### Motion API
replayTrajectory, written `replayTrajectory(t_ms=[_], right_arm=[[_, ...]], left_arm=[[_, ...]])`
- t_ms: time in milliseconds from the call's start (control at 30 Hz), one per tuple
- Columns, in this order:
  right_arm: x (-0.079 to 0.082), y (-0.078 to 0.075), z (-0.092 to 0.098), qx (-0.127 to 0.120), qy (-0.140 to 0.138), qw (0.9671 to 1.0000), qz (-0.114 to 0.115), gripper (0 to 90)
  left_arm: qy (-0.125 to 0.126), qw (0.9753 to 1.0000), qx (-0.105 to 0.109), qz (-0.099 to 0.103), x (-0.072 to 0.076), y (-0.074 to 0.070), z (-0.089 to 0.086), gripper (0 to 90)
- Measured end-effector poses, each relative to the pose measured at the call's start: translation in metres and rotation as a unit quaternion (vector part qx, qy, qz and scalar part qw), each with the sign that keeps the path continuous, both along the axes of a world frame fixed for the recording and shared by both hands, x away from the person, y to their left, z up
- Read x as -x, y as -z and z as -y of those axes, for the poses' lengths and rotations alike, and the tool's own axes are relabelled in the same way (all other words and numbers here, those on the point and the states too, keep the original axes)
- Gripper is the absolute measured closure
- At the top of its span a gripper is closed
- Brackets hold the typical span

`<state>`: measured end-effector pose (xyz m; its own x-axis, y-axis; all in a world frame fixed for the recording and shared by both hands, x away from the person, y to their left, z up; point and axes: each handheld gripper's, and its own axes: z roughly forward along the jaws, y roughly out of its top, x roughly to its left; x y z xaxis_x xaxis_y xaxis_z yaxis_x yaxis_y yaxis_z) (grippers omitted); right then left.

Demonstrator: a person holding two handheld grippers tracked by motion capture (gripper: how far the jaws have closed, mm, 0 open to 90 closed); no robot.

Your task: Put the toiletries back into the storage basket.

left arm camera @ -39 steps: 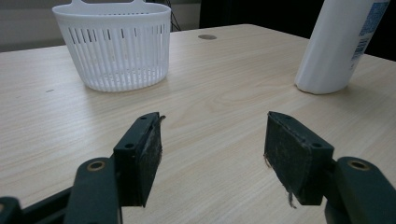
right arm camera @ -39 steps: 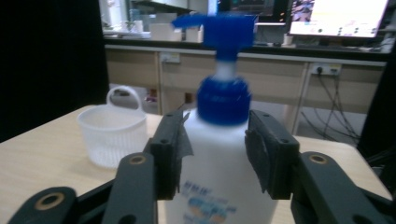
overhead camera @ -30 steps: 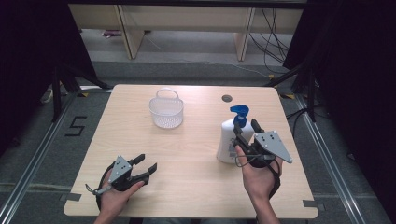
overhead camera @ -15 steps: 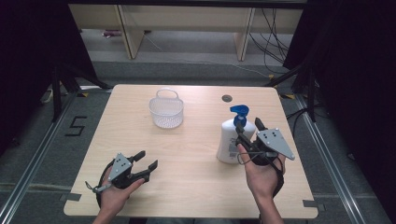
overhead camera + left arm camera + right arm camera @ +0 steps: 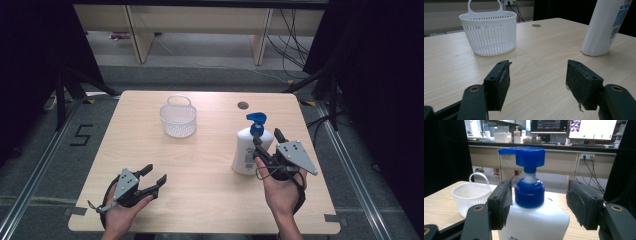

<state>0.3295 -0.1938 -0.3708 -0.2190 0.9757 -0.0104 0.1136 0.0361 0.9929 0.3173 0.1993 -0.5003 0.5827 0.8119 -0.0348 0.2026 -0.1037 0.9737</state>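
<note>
Right gripper (image 5: pixel 267 141) has neared the smooth white bottle (image 5: pixel 248 150).

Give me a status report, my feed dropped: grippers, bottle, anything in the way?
Right gripper open, jaws astride the pump bottle neck. Left gripper open, holding nothing. Bottle upright on the table. White basket stands apart, nothing blocking.

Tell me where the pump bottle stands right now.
In the high view the pump bottle stands upright on the table's right side, between the right gripper's open jaws.
</note>
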Motion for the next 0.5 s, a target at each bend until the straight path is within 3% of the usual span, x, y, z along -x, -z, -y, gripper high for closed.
replayTrajectory(t_ms=[100, 167, 200, 233, 267, 467, 500], right_arm=[[-0.004, 0.001, -0.003, -0.008, 0.002, 0.9999, -0.006, 37.6], [-0.006, 0.001, -0.004, -0.006, -0.002, 1.0, -0.006, 37.6], [-0.007, 0.001, -0.003, 0.0, -0.001, 1.0, 0.0, 37.7], [-0.007, 0.001, -0.006, -0.011, 0.0, 0.9999, -0.005, 37.9], [-0.008, 0.001, -0.006, -0.007, -0.001, 1.0, -0.002, 38.2], [-0.01, -0.002, -0.009, -0.009, 0.003, 1.0, 0.0, 40.9], [-0.01, -0.003, -0.01, -0.006, 0.003, 1.0, 0.0, 41.4]], left_arm=[[0.006, 1.0, 0.003, 0.005, -0.003, 0.002, 0.0, 35.2], [0.001, 1.0, 0.0, -0.007, -0.002, 0.004, -0.001, 35.2], [0.006, 1.0, 0.0, 0.002, -0.004, 0.005, -0.002, 35.2], [0.008, 1.0, 0.003, 0.002, -0.005, 0.006, -0.002, 35.2], [0.0, 1.0, 0.0, -0.009, -0.004, 0.005, -0.001, 35.3], [0.024, 0.9996, 0.0, 0.011, -0.011, 0.004, 0.005, 35.2], [0.021, 0.9998, -0.003, 0.002, -0.009, 0.004, 0.006, 35.3]])
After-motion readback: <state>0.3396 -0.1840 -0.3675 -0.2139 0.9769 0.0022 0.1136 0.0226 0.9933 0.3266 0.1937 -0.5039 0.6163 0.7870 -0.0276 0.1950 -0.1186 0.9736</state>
